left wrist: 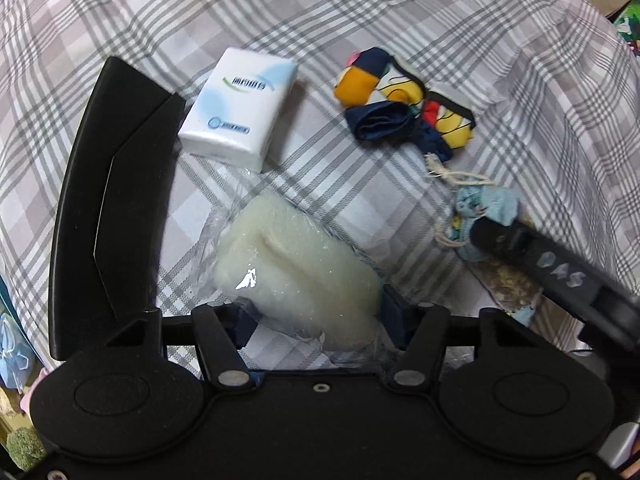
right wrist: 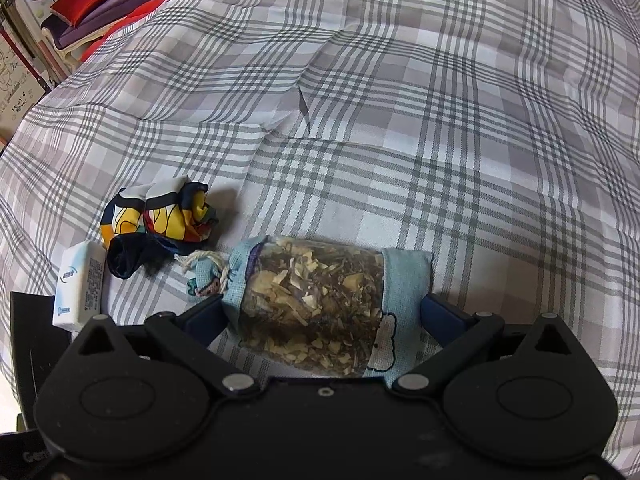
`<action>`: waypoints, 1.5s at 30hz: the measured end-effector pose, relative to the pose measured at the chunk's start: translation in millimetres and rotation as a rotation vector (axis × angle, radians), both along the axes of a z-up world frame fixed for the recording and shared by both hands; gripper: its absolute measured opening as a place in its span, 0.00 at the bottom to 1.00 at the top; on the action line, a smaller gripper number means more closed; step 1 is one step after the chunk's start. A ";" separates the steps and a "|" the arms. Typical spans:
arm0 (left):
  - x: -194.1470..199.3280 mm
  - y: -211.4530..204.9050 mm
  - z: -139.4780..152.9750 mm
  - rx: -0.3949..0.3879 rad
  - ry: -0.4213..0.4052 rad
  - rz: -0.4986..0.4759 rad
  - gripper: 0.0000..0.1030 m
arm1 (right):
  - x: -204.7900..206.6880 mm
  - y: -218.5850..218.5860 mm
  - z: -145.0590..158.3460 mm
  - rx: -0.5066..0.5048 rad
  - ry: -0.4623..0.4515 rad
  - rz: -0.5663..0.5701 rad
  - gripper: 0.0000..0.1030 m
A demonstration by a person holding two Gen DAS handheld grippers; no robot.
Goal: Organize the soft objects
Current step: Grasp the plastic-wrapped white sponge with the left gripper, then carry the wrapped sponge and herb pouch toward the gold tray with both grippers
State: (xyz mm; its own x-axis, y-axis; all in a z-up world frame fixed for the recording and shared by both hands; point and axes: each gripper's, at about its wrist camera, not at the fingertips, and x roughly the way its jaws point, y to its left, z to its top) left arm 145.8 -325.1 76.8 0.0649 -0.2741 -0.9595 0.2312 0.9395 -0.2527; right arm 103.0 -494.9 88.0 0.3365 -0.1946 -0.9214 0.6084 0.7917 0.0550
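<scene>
Left gripper [left wrist: 316,316] closing on a wrapped sponge [left wrist: 296,268], right gripper [right wrist: 320,316] straddling a herb pouch [right wrist: 316,308] — jaws touching its ends, both hovering low.

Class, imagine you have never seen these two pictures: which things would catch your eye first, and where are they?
Nearest the right wrist camera, a sachet of dried herbs with a clear window lies between the right gripper's jaws. The left gripper has a pale wrapped sponge between its jaws. Farther off on the plaid bedsheet sit a white tissue pack and a bright crumpled cloth.
</scene>
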 end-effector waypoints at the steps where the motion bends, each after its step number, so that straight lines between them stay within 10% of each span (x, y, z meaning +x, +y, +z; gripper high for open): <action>1: -0.4 -0.5 2.0 -0.003 -0.005 -0.004 0.55 | 0.0 2.8 2.1 -0.006 -0.006 0.023 0.85; 14: -24.3 -2.2 45.2 -0.083 -0.061 -0.051 0.53 | -27.3 -16.1 34.9 -0.116 -0.081 -0.078 0.72; 26: -111.7 -24.5 85.6 -0.175 -0.023 -0.234 0.53 | -142.3 -27.3 74.7 -0.142 -0.104 -0.135 0.72; 45: -218.6 45.6 64.0 -0.099 0.064 -0.266 0.53 | -263.6 46.2 96.3 -0.102 -0.042 0.053 0.72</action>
State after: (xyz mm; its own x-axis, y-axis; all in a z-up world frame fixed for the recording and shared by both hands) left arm -72.8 -279.5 140.8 -0.0817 -0.3663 -0.9269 0.4470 0.8178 -0.3626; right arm -160.6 -448.7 184.3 0.3870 -0.2680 -0.8823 0.5645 0.8254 -0.0031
